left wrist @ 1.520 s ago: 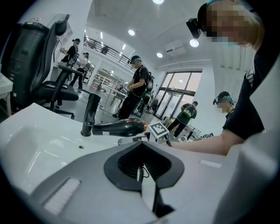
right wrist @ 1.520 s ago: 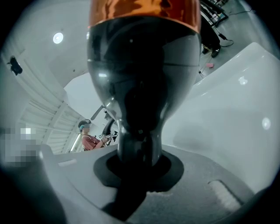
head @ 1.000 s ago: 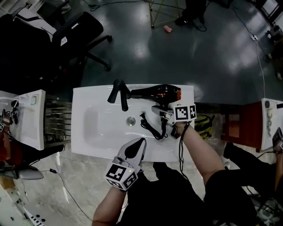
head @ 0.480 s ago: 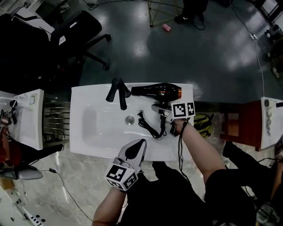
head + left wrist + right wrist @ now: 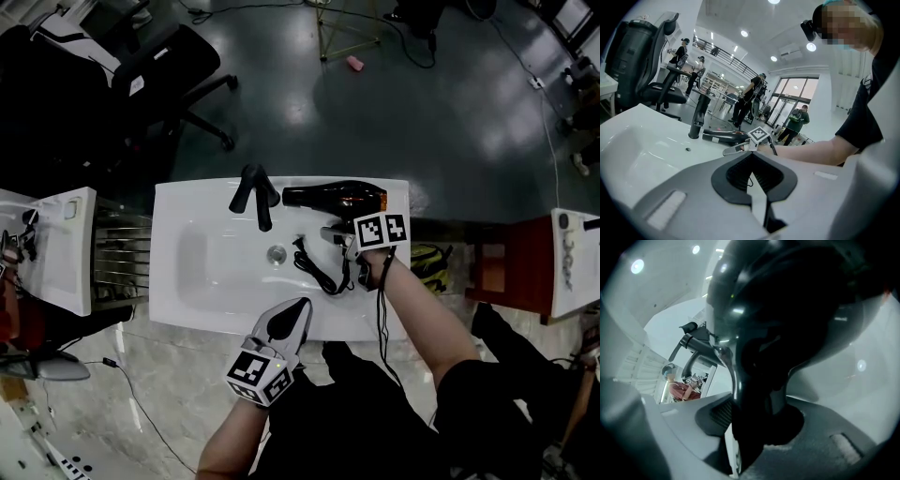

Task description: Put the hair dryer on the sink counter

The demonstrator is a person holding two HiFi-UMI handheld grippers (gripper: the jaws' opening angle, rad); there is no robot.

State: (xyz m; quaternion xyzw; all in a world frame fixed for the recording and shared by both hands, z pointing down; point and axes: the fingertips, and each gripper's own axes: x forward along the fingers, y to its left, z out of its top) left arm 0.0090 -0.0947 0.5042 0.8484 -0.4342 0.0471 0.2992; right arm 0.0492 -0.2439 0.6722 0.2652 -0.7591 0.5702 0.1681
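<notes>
Head view and both gripper views, hair dryer set down. The hair dryer (image 5: 333, 197) lies on the white bench (image 5: 187, 202), on the rear strip behind the basin (image 5: 216, 267). It sits directly ahead of the right hand-held gripper (image 5: 337, 234). Its barrel runs crosswise to that gripper's pointing line, with the narrow nozzle off to the gripper's left toward the black faucet (image 5: 253, 195). Its handle reaches back into the jaws. In the right gripper view the dark handle (image 5: 750, 394) stands between the two jaws, which have just been opening. A pale slit shows beside the handle, so the grip reads as released rather than clamped. The cord (image 5: 319, 267) loops over the basin edge, to the left of and nearer than the right gripper's tips. The left hand-held gripper (image 5: 298, 305) hangs over the bench's near edge, well apart from the dryer, its jaws closed together on nothing. The right hand is clearly the nearer. Judged from this, the placing is all but complete. The coming move turns on drawing the right gripper back along the handle's axis without dragging the barrel or snagging the cord. No brand or lettering can be read. A pale label on the barrel (image 5: 715, 139) is too small to make out, and the marker cubes bear only square patterns.
</notes>
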